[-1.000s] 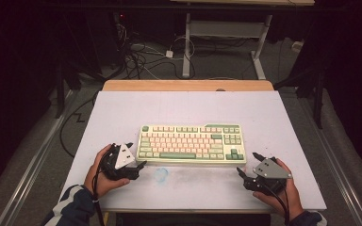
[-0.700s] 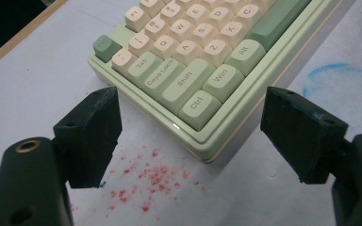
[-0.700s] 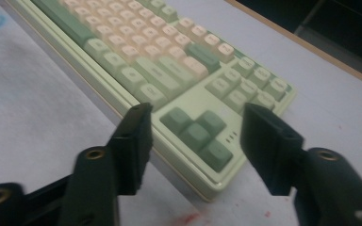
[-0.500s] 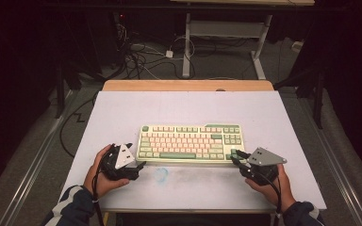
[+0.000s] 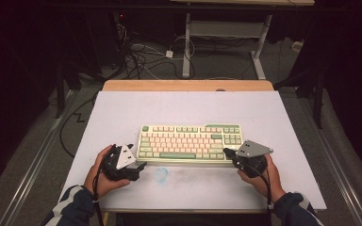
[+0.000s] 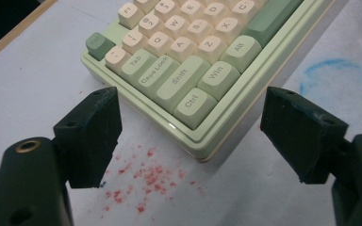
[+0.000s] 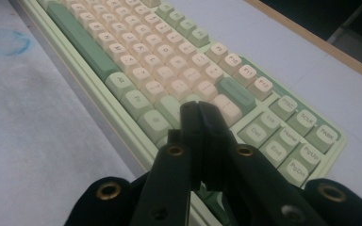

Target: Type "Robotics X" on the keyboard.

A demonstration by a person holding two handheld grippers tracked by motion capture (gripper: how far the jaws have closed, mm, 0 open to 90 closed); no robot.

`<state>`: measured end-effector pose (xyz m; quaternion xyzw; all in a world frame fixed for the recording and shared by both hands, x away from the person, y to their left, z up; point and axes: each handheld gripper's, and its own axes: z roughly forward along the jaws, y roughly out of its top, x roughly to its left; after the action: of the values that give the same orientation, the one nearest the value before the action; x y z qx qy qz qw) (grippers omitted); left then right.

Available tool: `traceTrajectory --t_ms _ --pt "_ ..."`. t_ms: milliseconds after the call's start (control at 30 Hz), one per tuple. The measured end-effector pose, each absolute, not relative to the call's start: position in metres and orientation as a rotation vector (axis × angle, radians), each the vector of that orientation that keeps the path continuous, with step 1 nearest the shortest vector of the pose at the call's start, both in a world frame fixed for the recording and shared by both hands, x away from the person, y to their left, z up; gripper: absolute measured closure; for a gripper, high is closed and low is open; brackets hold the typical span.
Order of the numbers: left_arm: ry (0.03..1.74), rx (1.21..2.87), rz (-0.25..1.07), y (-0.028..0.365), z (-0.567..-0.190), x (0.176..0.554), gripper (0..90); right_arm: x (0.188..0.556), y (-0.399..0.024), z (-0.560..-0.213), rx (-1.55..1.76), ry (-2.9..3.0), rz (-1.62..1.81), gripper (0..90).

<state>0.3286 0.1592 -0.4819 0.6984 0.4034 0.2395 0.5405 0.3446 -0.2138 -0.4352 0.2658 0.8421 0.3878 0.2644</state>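
While the keyboard point(image 5: 191, 143) lay across the middle of the bench point(image 5: 273, 113), its long axis running side to side, we held a claw at each of its near corners. Our right claw point(image 7: 199, 110) had just been closing and now stood with its jaws pressed together, nothing between them, its tip poised over the keys at the lower right end. Our left claw point(image 6: 188, 136) waited with its jaws wide apart, framing the Ctrl corner just ahead without touching it. We judged the right hand point(image 5: 259, 172) the nearer, placed to press a key.
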Motion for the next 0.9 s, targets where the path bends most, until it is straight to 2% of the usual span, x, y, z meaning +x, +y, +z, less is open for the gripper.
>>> traceTrajectory --t_ms 433,900 --pt "0.956 1.683 0.556 0.157 -0.484 0.328 19.8 0.367 -0.192 -0.445 0.73 2.336 0.978 90.0" --pt "0.967 1.678 0.547 0.156 -0.483 0.327 20.3 0.377 -0.19 -0.455 0.765 2.371 0.933 90.0"
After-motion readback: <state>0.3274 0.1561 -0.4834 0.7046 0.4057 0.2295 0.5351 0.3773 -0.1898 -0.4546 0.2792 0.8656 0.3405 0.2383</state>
